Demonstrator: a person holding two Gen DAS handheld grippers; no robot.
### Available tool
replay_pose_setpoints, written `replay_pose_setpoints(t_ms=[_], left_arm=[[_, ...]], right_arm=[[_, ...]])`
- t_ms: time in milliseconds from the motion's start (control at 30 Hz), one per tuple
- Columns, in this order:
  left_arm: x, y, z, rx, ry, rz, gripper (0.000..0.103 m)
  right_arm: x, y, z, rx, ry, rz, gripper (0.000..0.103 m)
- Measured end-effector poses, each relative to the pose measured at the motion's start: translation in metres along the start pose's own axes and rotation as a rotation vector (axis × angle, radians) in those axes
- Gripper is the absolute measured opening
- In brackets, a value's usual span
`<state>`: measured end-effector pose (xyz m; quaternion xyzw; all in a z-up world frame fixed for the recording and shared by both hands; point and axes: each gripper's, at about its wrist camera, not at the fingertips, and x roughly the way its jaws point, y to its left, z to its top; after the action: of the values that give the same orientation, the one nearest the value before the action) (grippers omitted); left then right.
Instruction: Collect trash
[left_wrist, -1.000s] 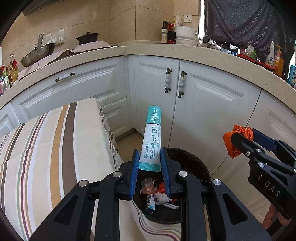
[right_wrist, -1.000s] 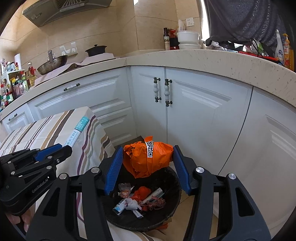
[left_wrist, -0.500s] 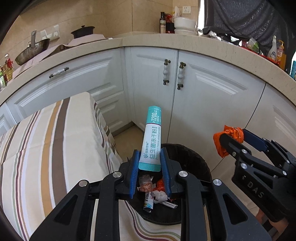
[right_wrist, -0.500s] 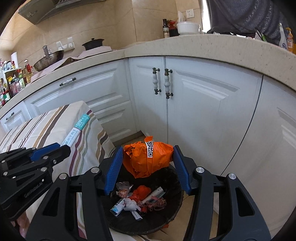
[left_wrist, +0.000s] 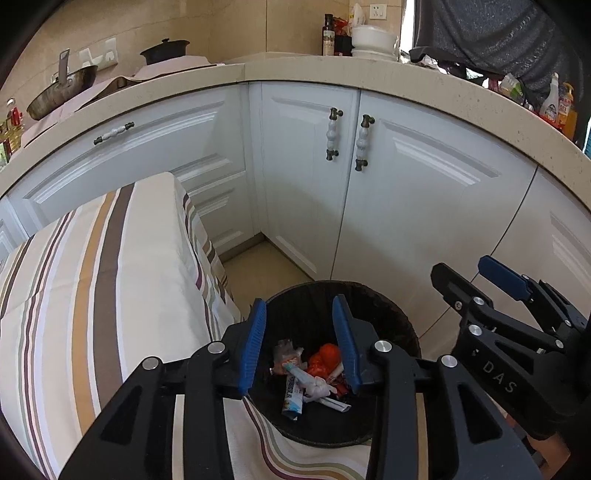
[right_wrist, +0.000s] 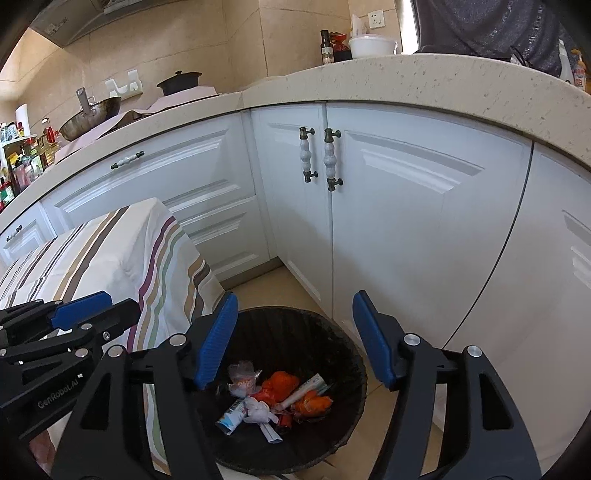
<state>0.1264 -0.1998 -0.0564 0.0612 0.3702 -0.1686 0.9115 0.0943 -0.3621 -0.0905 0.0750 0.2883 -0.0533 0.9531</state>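
- Hovering over the black bin (left_wrist: 391, 325), the left tool (left_wrist: 301, 341) stood with nothing between its blue pads (left_wrist: 255, 343); its jaws were opening and were only moderately wide.
- The right tool (right_wrist: 295, 336) hung over the same bin (right_wrist: 332, 332) from the right side, its jaws likewise opening, wider than the left's, and also empty.
- In the left wrist view the right tool (left_wrist: 480, 275) showed at the right edge with nothing in its tips; in the right wrist view the left tool (right_wrist: 107, 306) showed at the left edge, equally bare.
- The trash lay at the bottom of the bin: a white and teal tube (right_wrist: 232, 411), crumpled orange wrapping (right_wrist: 280, 384), a white wad (right_wrist: 258, 406) and a clear wrapper (right_wrist: 242, 374), all loosely piled and touching one another.
- The bin stood on the floor, just beside the hanging edge of the striped cloth (left_wrist: 122, 280) that covered the counter on the left, and near the white cabinet doors (left_wrist: 424, 206) on the far side.
- By my reading, the step in hand was the drop: both tools were letting go above the bin and nothing remained gripped.
- The stretch of striped cloth in view carried no further rubbish, so whether more was left to gather could not be told from these views.
- The next move, as I judged it, called for lifting both tools clear of the bin rim without snagging the cloth, then turning back toward the counter to look for any remaining pieces.
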Motion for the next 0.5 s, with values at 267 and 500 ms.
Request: replay_pose_setpoints(t_ms=[267, 500], left_arm=[[-0.018, 0.007, 0.002, -0.024, -0.059, 0.009, 0.052], [-0.038, 0.016, 0.001, -0.040, -0.107, 0.023, 0.065]], right_arm=[[-0.030, 0.001, 0.007, 0.008, -0.048, -0.024, 0.065], [-0.056, 0.007, 0.011, 0.007, -0.083, -0.044, 0.070]])
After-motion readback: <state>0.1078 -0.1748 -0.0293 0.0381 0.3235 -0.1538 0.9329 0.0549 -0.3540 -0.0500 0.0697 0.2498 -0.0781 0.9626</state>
